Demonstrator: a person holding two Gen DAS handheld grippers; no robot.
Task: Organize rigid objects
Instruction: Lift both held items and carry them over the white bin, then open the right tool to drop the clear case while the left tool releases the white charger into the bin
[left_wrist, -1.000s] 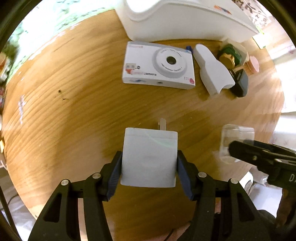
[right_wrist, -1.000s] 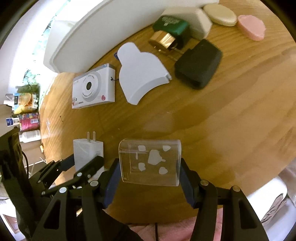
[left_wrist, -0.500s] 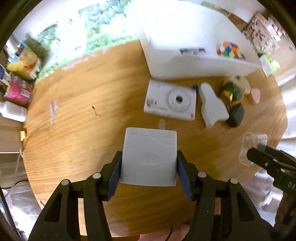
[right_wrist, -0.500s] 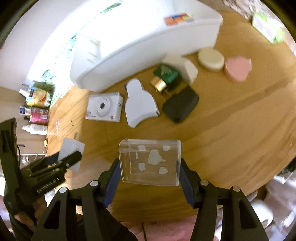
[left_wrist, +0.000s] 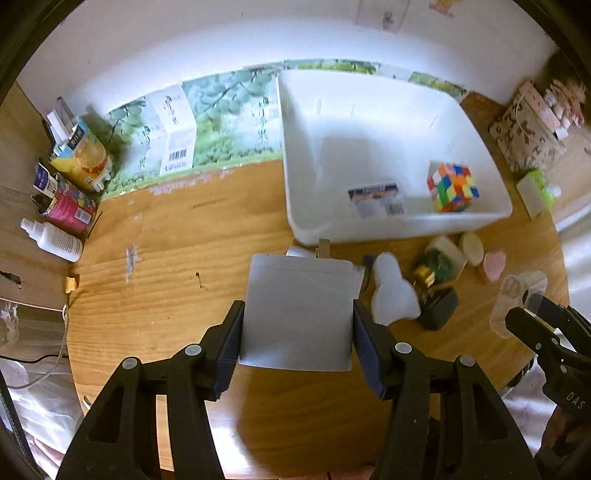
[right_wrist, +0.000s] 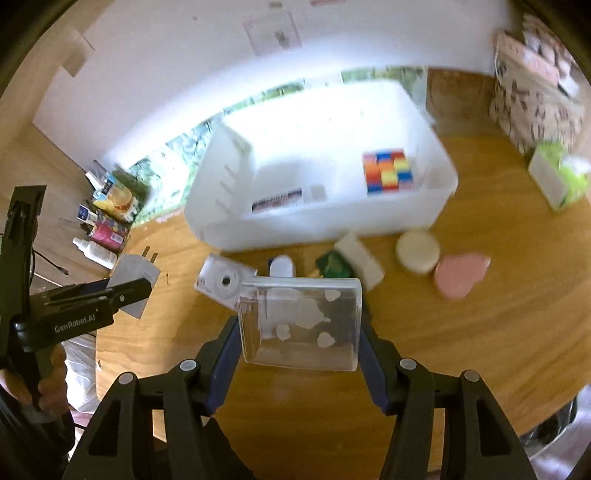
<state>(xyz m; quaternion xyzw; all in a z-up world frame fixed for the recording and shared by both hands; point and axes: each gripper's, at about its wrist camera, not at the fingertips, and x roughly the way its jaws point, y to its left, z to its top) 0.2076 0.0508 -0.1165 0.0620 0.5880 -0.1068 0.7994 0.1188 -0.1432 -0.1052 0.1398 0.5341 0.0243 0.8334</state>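
My left gripper (left_wrist: 297, 334) is shut on a white plug adapter (left_wrist: 297, 314), held well above the wooden table (left_wrist: 155, 295) with its prongs pointing away. In the right wrist view my right gripper (right_wrist: 299, 332) is shut on a clear plastic box (right_wrist: 301, 323) with white heart marks. Each gripper shows in the other's view: the right gripper (left_wrist: 524, 314) with the clear box (left_wrist: 517, 302), the left gripper (right_wrist: 140, 288) with the adapter (right_wrist: 135, 273). A white bin (left_wrist: 480, 221) at the back holds a colour cube (left_wrist: 452, 186).
On the table before the bin lie a white toy camera (right_wrist: 223, 282), a white curved piece (left_wrist: 391, 295), a black block (left_wrist: 439, 308), a green-and-gold item (left_wrist: 436, 264), a cream round tin (right_wrist: 417, 251) and a pink heart box (right_wrist: 460, 275). Bottles and cartons (left_wrist: 70, 184) stand at the left wall.
Both grippers have risen with their loads, so the table looks smaller and the bin's inside with the colour cube has come into view. Both grips are unchanged.
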